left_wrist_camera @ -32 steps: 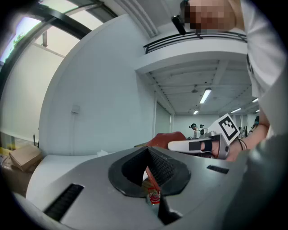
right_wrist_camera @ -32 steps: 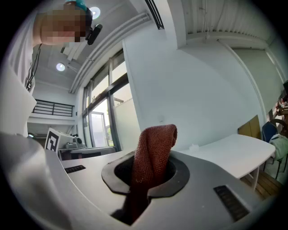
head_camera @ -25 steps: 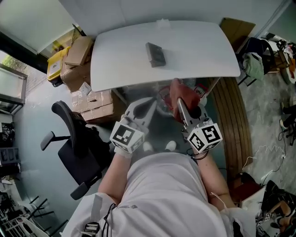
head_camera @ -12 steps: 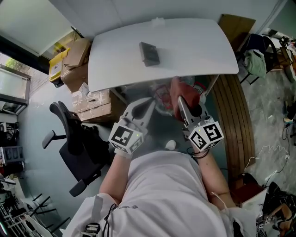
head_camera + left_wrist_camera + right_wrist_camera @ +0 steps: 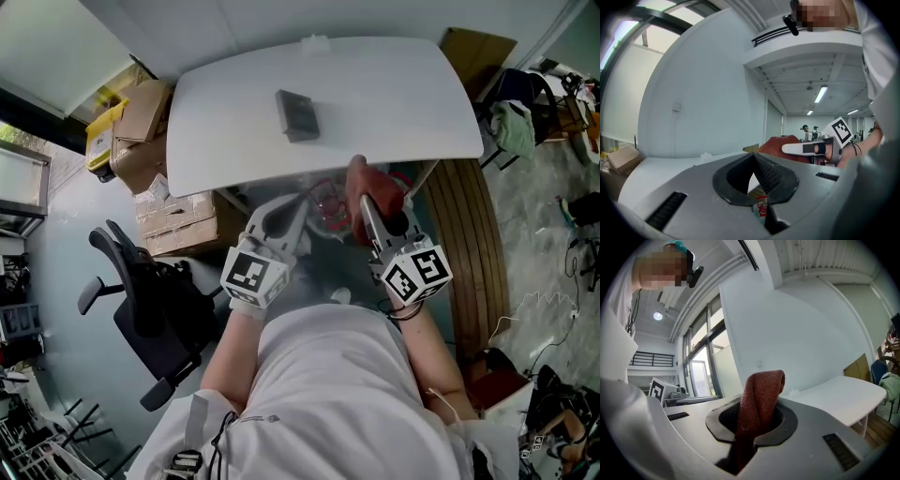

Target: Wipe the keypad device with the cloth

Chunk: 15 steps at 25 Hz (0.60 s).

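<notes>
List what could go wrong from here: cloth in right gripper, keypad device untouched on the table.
1. The keypad device lies loose on the smooth table. The left gripper is shut, empty and short of the table edge, so a wipe may just shove the device along.
2. The cloth is pinched as a narrow bunched fold in the right gripper. Little fabric may reach the device, and the hard gripper tips might scrape it.

red cloth (image 5: pixel 759 397), white table (image 5: pixel 394 103) (dark grey keypad device (image 5: pixel 297 115))

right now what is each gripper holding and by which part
Right gripper: red cloth, pinched at a bunched fold poking past tips. Left gripper: shut, empty.
</notes>
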### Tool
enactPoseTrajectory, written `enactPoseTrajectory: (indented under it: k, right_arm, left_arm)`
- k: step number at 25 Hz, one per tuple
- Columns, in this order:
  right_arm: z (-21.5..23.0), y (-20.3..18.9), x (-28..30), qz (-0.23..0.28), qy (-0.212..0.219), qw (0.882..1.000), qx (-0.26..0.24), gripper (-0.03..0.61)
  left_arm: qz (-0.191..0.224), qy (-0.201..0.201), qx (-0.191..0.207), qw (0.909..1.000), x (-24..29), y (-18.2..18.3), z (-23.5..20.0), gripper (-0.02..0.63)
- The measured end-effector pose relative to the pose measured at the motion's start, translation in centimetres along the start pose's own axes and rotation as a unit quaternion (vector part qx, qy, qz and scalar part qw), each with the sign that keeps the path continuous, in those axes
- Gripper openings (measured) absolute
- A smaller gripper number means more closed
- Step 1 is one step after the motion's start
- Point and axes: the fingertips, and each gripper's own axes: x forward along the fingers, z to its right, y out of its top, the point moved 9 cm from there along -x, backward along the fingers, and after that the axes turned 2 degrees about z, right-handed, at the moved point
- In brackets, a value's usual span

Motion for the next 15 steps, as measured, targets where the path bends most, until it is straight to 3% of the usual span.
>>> enactPoseTrajectory:
  k: [11,15]
  right_arm:
    - [2.8,1.2,11.8,-0.021,-0.033,0.999,-0.002,0.054]
    - [3.4,1.0,15.7,-0.026,-0.046,0.999,0.002,0.054]
  left_arm:
    - [-0.002,-0.015,-0.038,0.9991,7.1,0.2,-12.5,0.011]
    - [-0.026,-0.040,-0.044,0.9979,8.8,-0.8,-16.9,0.011]
